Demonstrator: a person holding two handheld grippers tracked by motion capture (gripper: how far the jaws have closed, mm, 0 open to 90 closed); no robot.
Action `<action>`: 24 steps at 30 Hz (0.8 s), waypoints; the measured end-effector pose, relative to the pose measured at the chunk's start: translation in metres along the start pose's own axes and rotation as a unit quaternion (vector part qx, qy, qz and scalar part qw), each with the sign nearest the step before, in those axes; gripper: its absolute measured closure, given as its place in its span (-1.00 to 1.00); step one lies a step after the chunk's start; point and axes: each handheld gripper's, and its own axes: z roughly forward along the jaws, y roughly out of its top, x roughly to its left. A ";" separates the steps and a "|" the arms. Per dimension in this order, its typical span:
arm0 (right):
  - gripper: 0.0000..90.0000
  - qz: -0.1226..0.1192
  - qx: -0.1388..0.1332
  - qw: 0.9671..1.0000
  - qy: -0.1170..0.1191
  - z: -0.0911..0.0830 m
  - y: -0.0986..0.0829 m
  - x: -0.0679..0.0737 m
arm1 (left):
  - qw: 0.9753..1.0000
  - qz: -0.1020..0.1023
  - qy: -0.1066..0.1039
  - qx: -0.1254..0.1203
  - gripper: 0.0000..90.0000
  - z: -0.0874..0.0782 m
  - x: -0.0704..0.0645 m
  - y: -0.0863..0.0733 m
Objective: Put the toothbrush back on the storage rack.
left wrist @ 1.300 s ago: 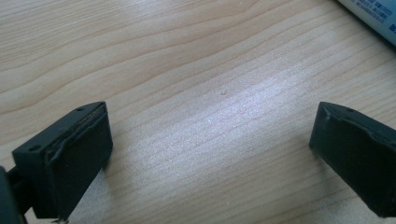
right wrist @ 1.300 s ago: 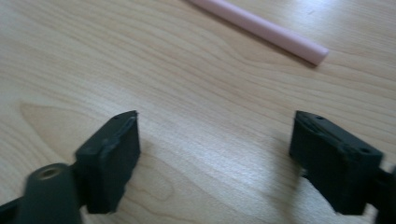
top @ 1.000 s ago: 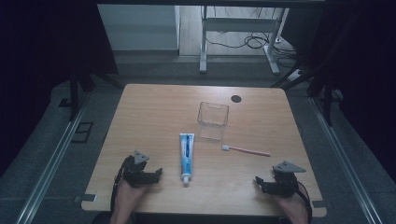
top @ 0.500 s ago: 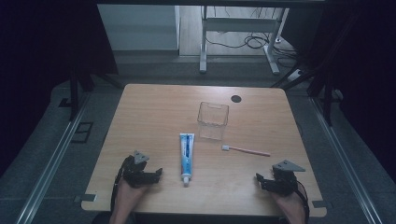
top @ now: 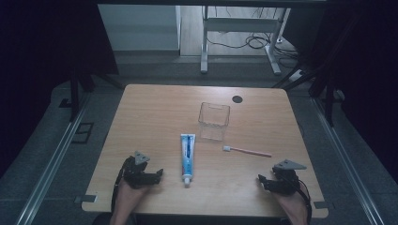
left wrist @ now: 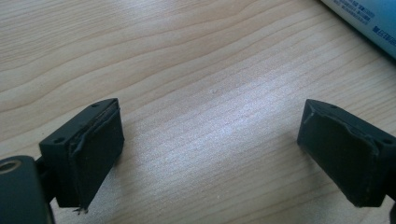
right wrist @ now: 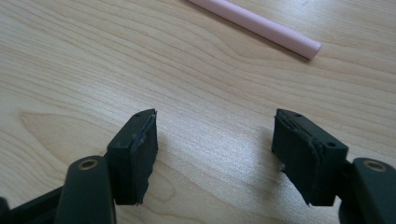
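Basically toothpaste tube [top: 187, 157] lies lengthwise up-frame, just right of the left hand-held gripper [top: 157, 174]; toothbrush [top: 247, 151] sits upper-left of the right hand-held gripper [top: 261, 181]; both jaws apart, empty.

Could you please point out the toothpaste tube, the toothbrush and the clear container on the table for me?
toothpaste tube [top: 187, 157]: high view, middle of the blue body.
toothbrush [top: 248, 151]: high view, middle of the pink handle.
clear container [top: 214, 125]: high view, near wall.

Bare table [top: 155, 117] ahead of both tools, toothpaste tube [top: 187, 152], toothbrush [top: 247, 150], clear box [top: 214, 121] mid-table
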 end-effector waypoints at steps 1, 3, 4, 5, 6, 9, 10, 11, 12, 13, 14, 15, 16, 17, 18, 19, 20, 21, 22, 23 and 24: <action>-0.27 0.002 -0.001 1.000 0.004 0.000 0.000 -0.001 | 1.000 0.000 0.000 0.000 -0.84 0.000 0.000 0.000; -0.26 0.002 0.000 1.000 0.004 0.000 0.000 -0.002 | 1.000 0.000 0.000 0.000 -0.84 0.000 0.000 0.000; -0.24 0.001 0.000 1.000 0.005 -0.001 0.001 -0.003 | 1.000 0.000 0.000 0.000 -0.84 0.000 0.000 0.000; -0.23 0.002 0.000 1.000 0.008 -0.001 0.002 -0.003 | 1.000 0.000 0.000 0.000 -0.84 0.000 0.000 0.000; -0.23 0.002 0.000 1.000 0.009 -0.002 0.002 -0.004 | 1.000 0.000 0.000 0.000 -0.84 0.000 0.000 0.000; -0.23 0.000 0.004 1.000 0.013 -0.003 0.004 -0.004 | 1.000 0.000 0.000 0.000 -0.84 0.000 0.000 0.000; -0.23 -0.002 0.005 1.000 0.015 -0.003 0.006 -0.004 | 1.000 0.000 0.000 0.000 -0.84 0.000 0.000 0.000; -0.23 -0.002 0.005 1.000 0.015 -0.003 0.006 -0.004 | 1.000 0.000 0.000 0.000 -0.84 0.000 0.000 0.000; -0.23 -0.001 0.007 1.000 0.016 -0.003 0.007 -0.004 | 1.000 0.000 0.000 0.000 -0.84 0.000 0.000 0.000; -0.23 -0.003 0.008 1.000 0.016 -0.003 0.008 -0.005 | 1.000 0.000 0.000 0.000 -0.84 0.000 0.000 0.000; -0.23 -0.003 0.009 1.000 0.016 -0.003 0.009 -0.005 | 1.000 0.001 0.000 0.000 -0.84 0.000 0.000 0.000; -0.23 -0.001 0.011 1.000 0.018 -0.004 0.010 -0.005 | 1.000 0.001 0.000 0.000 -0.84 0.000 0.000 0.000; -0.19 0.000 0.012 1.000 0.025 -0.004 0.013 -0.007 | 1.000 0.000 0.000 0.000 -0.84 0.000 0.000 0.000; -0.16 0.001 0.013 1.000 0.028 -0.004 0.014 -0.008 | 1.000 0.001 0.001 0.000 -0.84 0.000 0.000 0.000; -0.16 0.001 0.013 1.000 0.028 -0.004 0.014 -0.008 | 1.000 0.000 0.000 0.000 -0.84 0.000 0.000 0.000; -0.08 0.001 0.014 0.999 0.035 -0.006 0.016 -0.010 | 1.000 0.000 0.000 0.000 -0.84 0.000 0.000 0.000; -0.08 0.001 0.014 0.999 0.035 -0.006 0.016 -0.010 | 1.000 0.000 0.000 0.000 -0.84 0.000 0.000 0.000; -0.05 0.002 0.015 0.999 0.035 -0.006 0.017 -0.011 | 1.000 0.000 0.000 0.000 -0.84 0.000 0.000 0.000; 0.03 0.001 0.014 0.999 0.040 -0.007 0.019 -0.014 | 1.000 0.000 0.000 0.000 -0.84 0.000 0.000 0.000; 0.07 0.001 0.015 0.999 0.040 -0.008 0.019 -0.014 | 1.000 0.000 0.000 0.000 -0.84 0.000 0.000 0.000; 0.07 0.001 0.015 0.999 0.040 -0.008 0.019 -0.014 | 1.000 0.000 0.000 0.000 -0.84 0.000 0.000 0.000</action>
